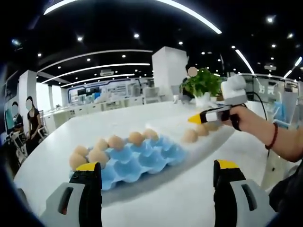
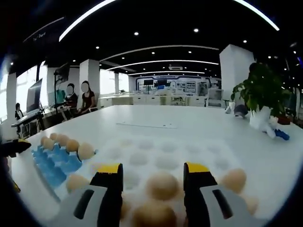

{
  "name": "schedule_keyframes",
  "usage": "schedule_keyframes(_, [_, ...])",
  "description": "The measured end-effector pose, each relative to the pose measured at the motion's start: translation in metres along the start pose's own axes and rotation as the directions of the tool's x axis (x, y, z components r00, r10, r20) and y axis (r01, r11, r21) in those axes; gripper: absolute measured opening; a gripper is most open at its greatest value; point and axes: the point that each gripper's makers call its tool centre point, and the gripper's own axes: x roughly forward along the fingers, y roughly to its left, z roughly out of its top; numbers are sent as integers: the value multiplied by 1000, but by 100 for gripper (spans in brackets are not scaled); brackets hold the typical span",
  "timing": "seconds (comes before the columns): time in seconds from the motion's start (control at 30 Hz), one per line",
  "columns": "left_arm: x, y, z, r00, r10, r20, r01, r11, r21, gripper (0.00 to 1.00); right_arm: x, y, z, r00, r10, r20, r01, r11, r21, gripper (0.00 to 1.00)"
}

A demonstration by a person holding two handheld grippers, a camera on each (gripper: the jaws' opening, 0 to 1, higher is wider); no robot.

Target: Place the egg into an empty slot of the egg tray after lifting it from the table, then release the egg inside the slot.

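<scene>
A blue egg tray (image 1: 147, 158) lies on the white table, with several brown eggs (image 1: 116, 142) in its far and left slots. My left gripper (image 1: 157, 165) is open just in front of it and holds nothing. A hand holds my right gripper (image 1: 210, 116) over loose eggs (image 1: 189, 135) to the right of the blue tray. In the right gripper view, my right gripper (image 2: 153, 168) is open, and one egg (image 2: 162, 185) lies between its jaws, touching neither. More eggs (image 2: 234, 179) lie beside it on a white dimpled tray (image 2: 165, 151). The blue tray (image 2: 54, 165) is at the left.
A potted plant (image 1: 203, 84) in a white pot stands at the table's far edge, behind the right gripper. A person's forearm with a red wristband (image 1: 273, 137) comes in from the right. People sit at desks (image 2: 78, 99) far off to the left.
</scene>
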Motion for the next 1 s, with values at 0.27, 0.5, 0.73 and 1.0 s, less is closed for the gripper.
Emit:
schedule_keyframes(0.27, [-2,3,3,1000,5,9,-5,1000,1,100,0,-13,-15,991,-123,-61,129,986,106,35])
schedule_keyframes(0.5, [-1,3,4,1000,-3,10,3,1000,8,100,2,-17,-15,979,-191,-66,196,977,80,33])
schedule_keyframes(0.73, [-2,7,5,1000,-3,16,3,1000,8,100,4,-20,-16,964,-237,-120,244,968,52,30])
schedule_keyframes(1.0, [-6,8,9,999,-26,40,26,1000,-3,99,1,-16,-19,979,-190,-80,194,980,47,30])
